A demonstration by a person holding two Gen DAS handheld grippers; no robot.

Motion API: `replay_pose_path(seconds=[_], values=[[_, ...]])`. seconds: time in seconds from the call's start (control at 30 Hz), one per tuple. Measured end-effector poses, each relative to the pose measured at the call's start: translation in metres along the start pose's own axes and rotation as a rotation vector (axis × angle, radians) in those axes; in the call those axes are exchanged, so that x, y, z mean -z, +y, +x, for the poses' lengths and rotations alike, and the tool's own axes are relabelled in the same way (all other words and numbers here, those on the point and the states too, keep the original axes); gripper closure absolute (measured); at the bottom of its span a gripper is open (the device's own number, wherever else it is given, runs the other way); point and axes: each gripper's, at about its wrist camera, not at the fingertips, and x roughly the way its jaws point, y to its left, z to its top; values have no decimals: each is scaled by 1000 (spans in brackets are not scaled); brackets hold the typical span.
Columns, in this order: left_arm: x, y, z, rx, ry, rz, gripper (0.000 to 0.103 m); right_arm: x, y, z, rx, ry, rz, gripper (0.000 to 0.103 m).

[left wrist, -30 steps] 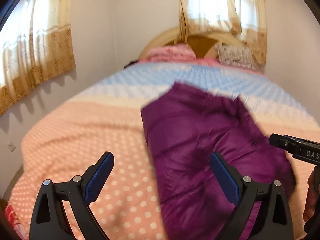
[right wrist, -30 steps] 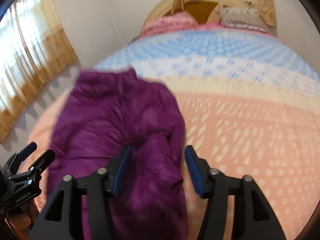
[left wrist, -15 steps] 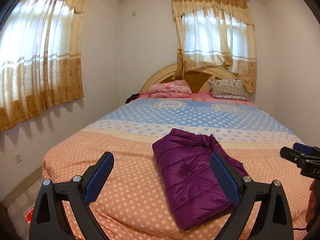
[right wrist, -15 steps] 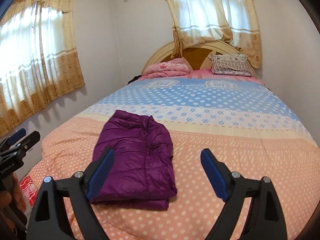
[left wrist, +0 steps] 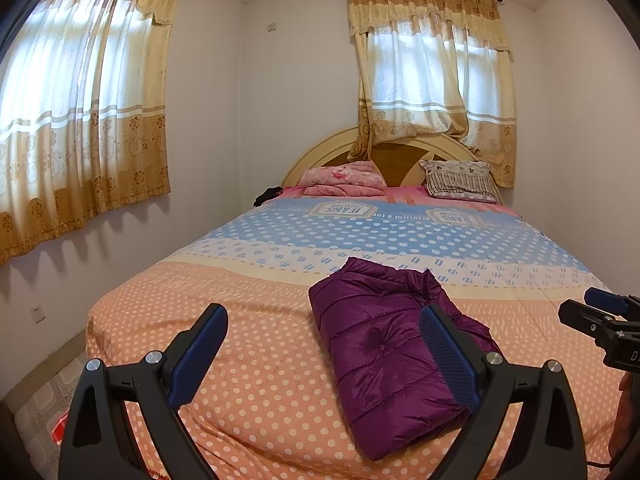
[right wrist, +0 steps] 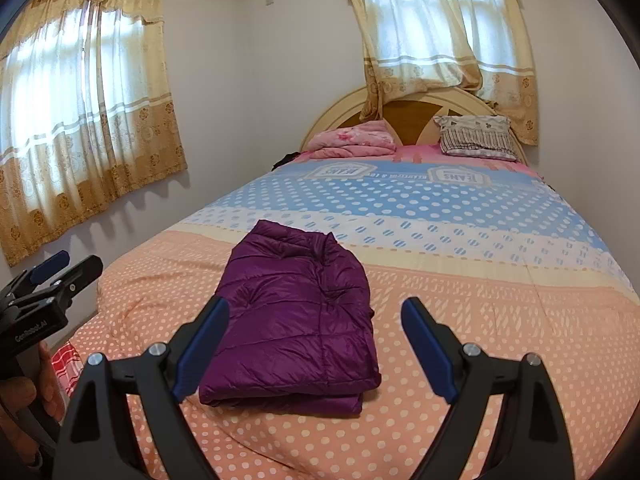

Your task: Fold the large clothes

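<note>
bed [right wrist: 480, 280]: carries the load | jacket [right wrist: 296, 320]: purple, folded into a compact stack near the foot edge | left gripper [left wrist: 324, 354], right gripper [right wrist: 316, 346]: jaws spread, empty, clear of cloth | step: fold looks finished | next: likely just tidy edges

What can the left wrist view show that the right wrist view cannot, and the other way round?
Only the left wrist view: the wall socket and the right gripper at its edge. Only the right wrist view: the folded jacket's stacked near edge and the left gripper. Both share the purple jacket lying on the dotted bed cover, the two pillows and open fingers holding nothing.
</note>
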Motion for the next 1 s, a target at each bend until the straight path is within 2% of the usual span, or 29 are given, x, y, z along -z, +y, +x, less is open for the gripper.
replay_pose_path(seconds=[1.0], values=[[2,-2,1,-1,3,0,6,2,3,-1,-11,5,4,12]])
